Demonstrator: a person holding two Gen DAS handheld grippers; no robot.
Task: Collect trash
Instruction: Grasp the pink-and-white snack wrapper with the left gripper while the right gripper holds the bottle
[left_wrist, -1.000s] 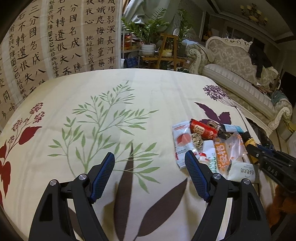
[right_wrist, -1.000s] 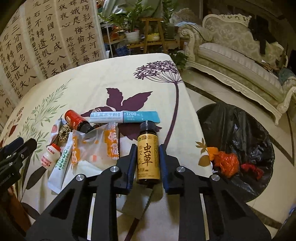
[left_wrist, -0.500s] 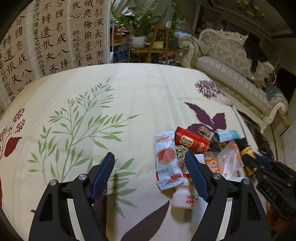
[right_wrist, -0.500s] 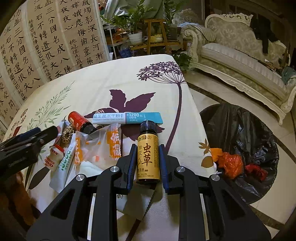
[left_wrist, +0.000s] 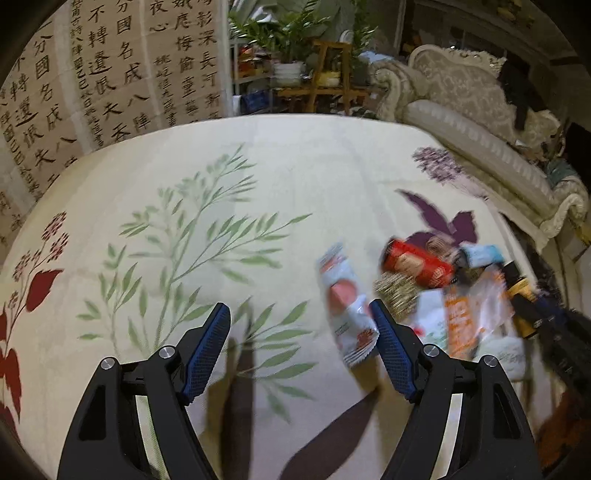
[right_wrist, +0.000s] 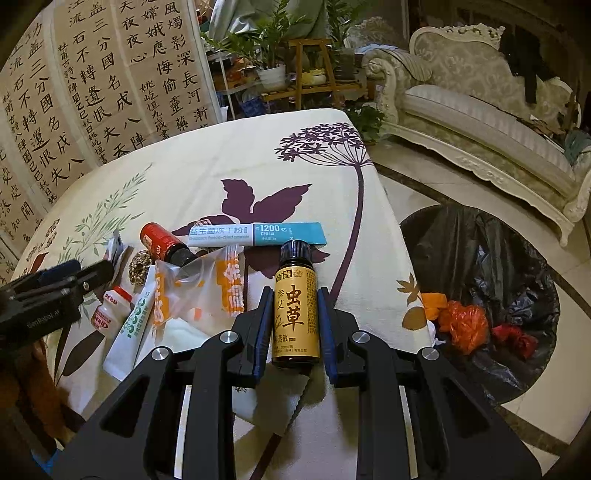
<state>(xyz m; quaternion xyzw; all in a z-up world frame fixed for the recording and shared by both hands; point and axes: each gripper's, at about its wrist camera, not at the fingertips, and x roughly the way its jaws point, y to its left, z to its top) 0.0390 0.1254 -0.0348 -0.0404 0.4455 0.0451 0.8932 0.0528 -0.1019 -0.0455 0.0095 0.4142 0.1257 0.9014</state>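
Observation:
A pile of trash lies on the cream leaf-print tablecloth (left_wrist: 295, 166). It holds a red can (right_wrist: 159, 240), a teal and white box (right_wrist: 255, 234), a clear bag with orange print (right_wrist: 199, 291), a small white bottle (right_wrist: 109, 314) and a white and green sachet (right_wrist: 133, 325). My right gripper (right_wrist: 293, 293) is shut on a brown bottle with a gold label (right_wrist: 295, 314), upright at the pile's right side. My left gripper (left_wrist: 298, 308) hangs open above the cloth, nothing between its fingers. A white and red sachet (left_wrist: 345, 302) lies just inside its right fingertip.
A bin lined with a black bag (right_wrist: 480, 258) stands on the floor right of the table, with orange and red trash inside. A sofa (right_wrist: 480, 122) lies beyond it. A calligraphy screen (right_wrist: 92, 92) and plant stands (right_wrist: 306, 81) close off the far side.
My left gripper has come in from the left toward the pile, and the white and red sachet now lies by its right fingertip. The right gripper has kept still with the bottle.

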